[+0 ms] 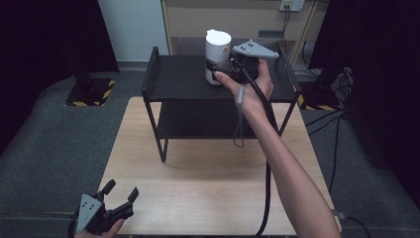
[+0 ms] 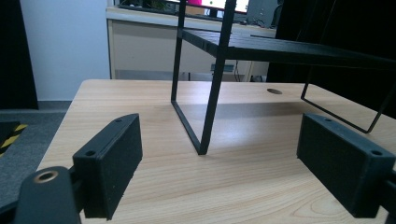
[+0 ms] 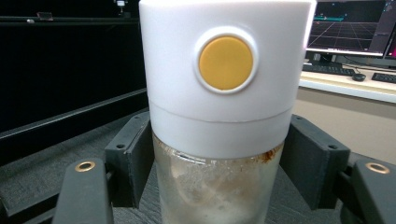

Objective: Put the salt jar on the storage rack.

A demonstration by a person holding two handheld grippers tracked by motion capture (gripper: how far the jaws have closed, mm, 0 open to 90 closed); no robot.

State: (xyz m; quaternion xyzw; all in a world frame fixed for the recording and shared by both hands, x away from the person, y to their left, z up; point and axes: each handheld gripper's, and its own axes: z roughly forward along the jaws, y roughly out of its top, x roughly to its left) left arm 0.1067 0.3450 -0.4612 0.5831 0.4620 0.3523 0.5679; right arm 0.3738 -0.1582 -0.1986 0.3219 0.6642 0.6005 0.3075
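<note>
A jar [image 1: 218, 53] with a tall white cap and a clear, frosted lower body stands upright on the top shelf of a black metal rack [image 1: 178, 75]. My right gripper [image 1: 224, 69] is shut on the jar from its right side. In the right gripper view both pads [image 3: 128, 156] press the jar [image 3: 224, 93] just below the cap, which carries a round yellow button. My left gripper [image 1: 121, 191] rests low at the front left corner of the wooden table [image 1: 208, 183], open, with nothing between its fingers [image 2: 112, 161]. The rack's front leg [image 2: 212, 93] stands ahead of it.
The rack has a lower shelf [image 1: 198, 121] under the top one. Black stands with hazard-striped bases [image 1: 91, 91] sit on the grey floor to the left and right. A cable [image 1: 267, 188] trails along the right forearm.
</note>
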